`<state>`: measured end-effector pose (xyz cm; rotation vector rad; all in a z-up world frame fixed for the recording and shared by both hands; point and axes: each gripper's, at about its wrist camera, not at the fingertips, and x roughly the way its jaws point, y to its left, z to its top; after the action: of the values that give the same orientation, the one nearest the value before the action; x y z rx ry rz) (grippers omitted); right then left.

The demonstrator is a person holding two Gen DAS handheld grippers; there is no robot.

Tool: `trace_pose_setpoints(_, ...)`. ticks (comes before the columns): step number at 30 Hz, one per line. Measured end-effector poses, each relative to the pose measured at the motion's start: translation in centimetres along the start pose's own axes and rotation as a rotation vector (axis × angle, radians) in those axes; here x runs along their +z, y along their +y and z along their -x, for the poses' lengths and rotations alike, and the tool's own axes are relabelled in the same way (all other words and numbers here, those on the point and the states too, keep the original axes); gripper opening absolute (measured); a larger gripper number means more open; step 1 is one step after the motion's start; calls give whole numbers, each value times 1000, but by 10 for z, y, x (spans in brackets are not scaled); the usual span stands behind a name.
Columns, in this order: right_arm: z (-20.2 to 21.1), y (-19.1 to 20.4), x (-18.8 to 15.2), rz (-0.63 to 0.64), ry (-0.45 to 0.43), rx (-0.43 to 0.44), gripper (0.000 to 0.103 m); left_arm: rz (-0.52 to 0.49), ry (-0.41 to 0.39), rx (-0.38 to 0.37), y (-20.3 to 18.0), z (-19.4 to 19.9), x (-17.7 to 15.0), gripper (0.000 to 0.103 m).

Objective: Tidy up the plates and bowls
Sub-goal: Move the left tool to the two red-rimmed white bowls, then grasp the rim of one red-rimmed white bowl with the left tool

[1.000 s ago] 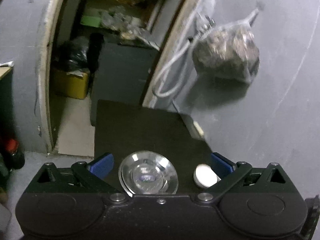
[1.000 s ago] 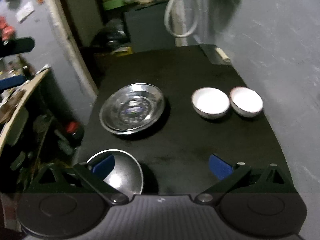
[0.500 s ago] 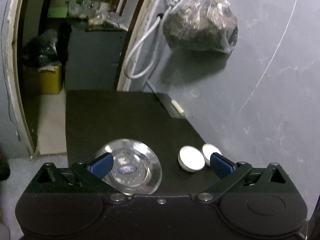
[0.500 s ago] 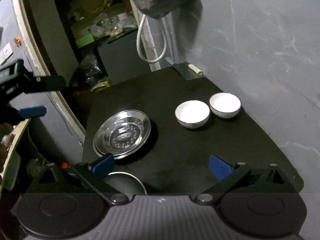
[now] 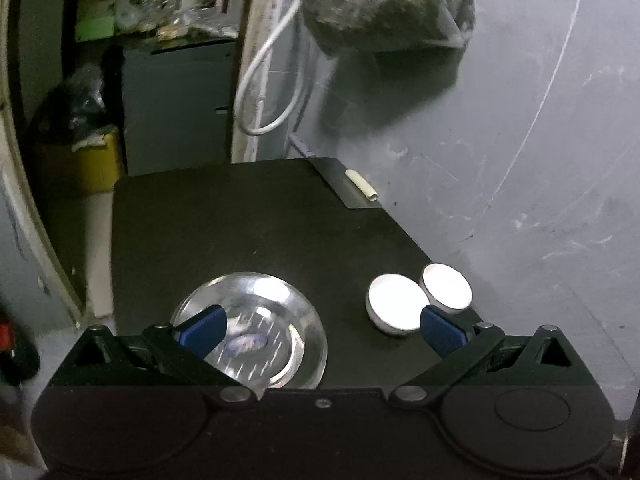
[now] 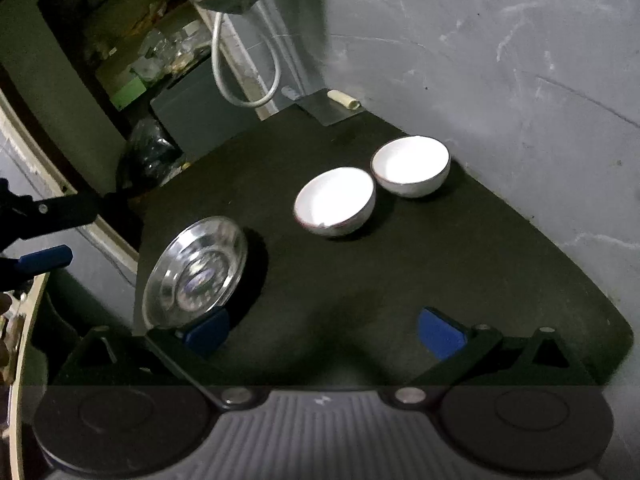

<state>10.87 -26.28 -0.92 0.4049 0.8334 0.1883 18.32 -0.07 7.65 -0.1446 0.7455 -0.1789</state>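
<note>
Steel plate (image 6: pixel 196 274) and two white bowls (image 6: pixel 335 207) on black table (image 6: pixel 400 280); both tongs (image 5: pixel 320 326) (image 6: pixel 322 330) wide open, empty.

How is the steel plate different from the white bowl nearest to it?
The steel plate is shiny metal, wide and shallow; the nearer white bowl is matte white, narrower and deep. The plate sits near the table's left edge, the bowl further right, beside a second white bowl. Both are upright, empty and ungripped.
</note>
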Motion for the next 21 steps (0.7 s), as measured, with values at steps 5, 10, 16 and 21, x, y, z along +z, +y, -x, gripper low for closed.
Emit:
trace_pose_setpoints(5,-27,-22,26,-45,-10,35,103,-94,42,-4,-19,-48,19,102)
trace_pose_setpoints(10,-49,-35,46,-75,-20,38,103,-160,104,-6,-28,-93,27,102)
trace_pose_setpoints(16,-69,-42,52,-117,-21,23,103,-218,155,-14,-34,-129,30,102)
trace_pose_setpoints(21,-76,-47,54,-143,-44,24,103,-262,176,10,-42,-149,34,102)
